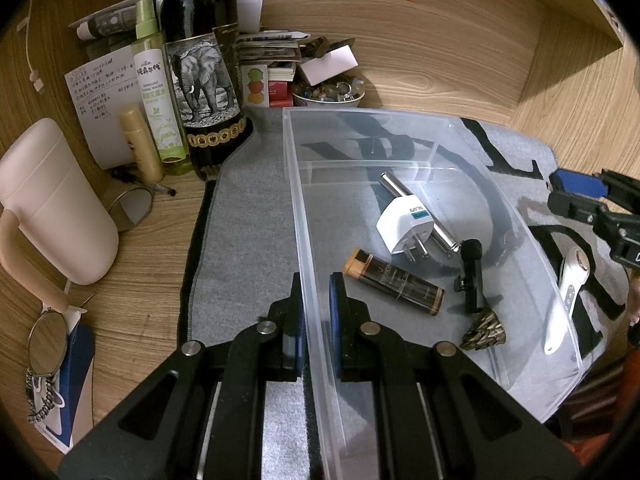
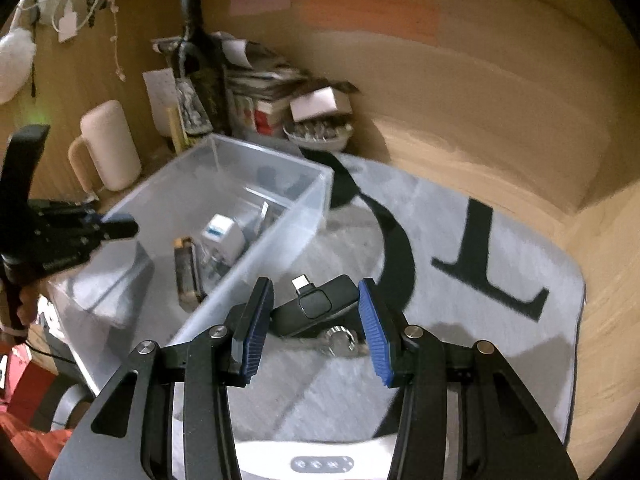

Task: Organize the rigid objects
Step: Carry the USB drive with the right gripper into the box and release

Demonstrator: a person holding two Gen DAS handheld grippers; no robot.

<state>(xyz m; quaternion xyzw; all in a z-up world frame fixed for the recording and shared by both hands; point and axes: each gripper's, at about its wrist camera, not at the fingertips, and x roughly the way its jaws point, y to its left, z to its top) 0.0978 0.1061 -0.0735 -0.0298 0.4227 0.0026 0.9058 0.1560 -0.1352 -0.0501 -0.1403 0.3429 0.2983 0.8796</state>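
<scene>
Clear plastic is what your left gripper (image 1: 318, 320) is clamped on: its two blue-padded fingers straddle the near left wall of the storage bin (image 1: 304, 208), one pad outside and one inside, pressed against the wall. The bin sits on a grey felt mat (image 1: 244, 216) with black lettering. Inside it lie a white plug adapter (image 1: 404, 226), a silver metal rod (image 1: 420, 212) partly under the adapter, a dark tube with a gold cap (image 1: 394, 286), a small black clip-on microphone (image 1: 470, 276) and a spiky bronze cone (image 1: 484, 332).

Your right gripper (image 2: 316, 326) hovers low over the mat just outside the bin's right wall, fingers spread wide. Between them, not touched by either pad, lies a black dongle with a USB-C plug (image 2: 316, 306); behind it a knurled silver part (image 2: 340, 340) is half hidden and hard to identify. A white handheld device with buttons (image 2: 320, 458) is cut off at the bottom edge. That view is motion-blurred, so the bin's contents smear together there. In the left view the right gripper is cropped at the frame edge.
</scene>
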